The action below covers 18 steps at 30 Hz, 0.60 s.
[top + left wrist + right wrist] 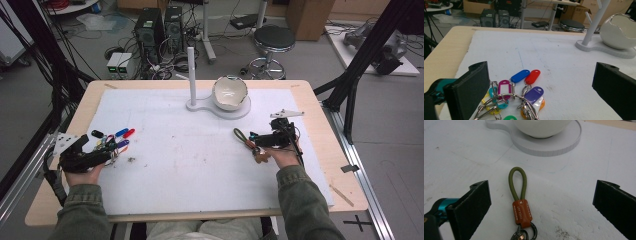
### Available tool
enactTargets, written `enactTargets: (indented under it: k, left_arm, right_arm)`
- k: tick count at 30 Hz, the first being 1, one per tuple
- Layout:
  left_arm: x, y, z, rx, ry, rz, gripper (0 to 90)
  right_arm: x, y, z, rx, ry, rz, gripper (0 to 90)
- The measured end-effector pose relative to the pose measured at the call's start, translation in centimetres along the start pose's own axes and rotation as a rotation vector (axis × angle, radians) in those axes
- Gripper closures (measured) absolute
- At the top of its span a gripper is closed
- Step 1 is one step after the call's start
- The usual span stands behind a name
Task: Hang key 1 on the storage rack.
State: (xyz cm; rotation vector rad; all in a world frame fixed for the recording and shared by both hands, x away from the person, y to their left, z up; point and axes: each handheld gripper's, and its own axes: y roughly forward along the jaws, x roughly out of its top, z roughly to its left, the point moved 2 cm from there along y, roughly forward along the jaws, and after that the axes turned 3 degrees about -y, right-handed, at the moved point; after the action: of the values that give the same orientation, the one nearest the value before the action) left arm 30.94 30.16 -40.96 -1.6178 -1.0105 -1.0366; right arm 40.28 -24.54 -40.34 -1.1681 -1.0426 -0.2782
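Olive-green cord loop with brown leather tab and metal clasp (520, 195): lying flat near the right edge of the white-covered surface (200, 165), long axis running straight away from the right tongs (541, 202), centred between wide-open jaws. Bunch of coloured plastic key tags on metal rings (519, 92): near the left edge, between the equally wide left tongs (539, 85). White stand with bowl (227, 97) well apart at the far edge; plenty of open room around.

Open mat (200, 150) between both hands (stand (191, 75) and bowl (229, 92) block far edge).
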Motion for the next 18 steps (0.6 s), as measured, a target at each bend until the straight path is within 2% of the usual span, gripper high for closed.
enactTargets:
  k: [14,18]
  left_arm:
    - [0.0,0.0,0.0,-0.011,-0.002,-0.004,1.7]
    - [0.0,0.0,0.0,-0.008,-0.001,0.000,1.7]
  right_arm:
    - [-0.5,2.4,-0.2,0.040,-0.002,0.102,0.7]
    - [-0.8,2.9,-0.2,0.047,-0.011,0.134,4.3]
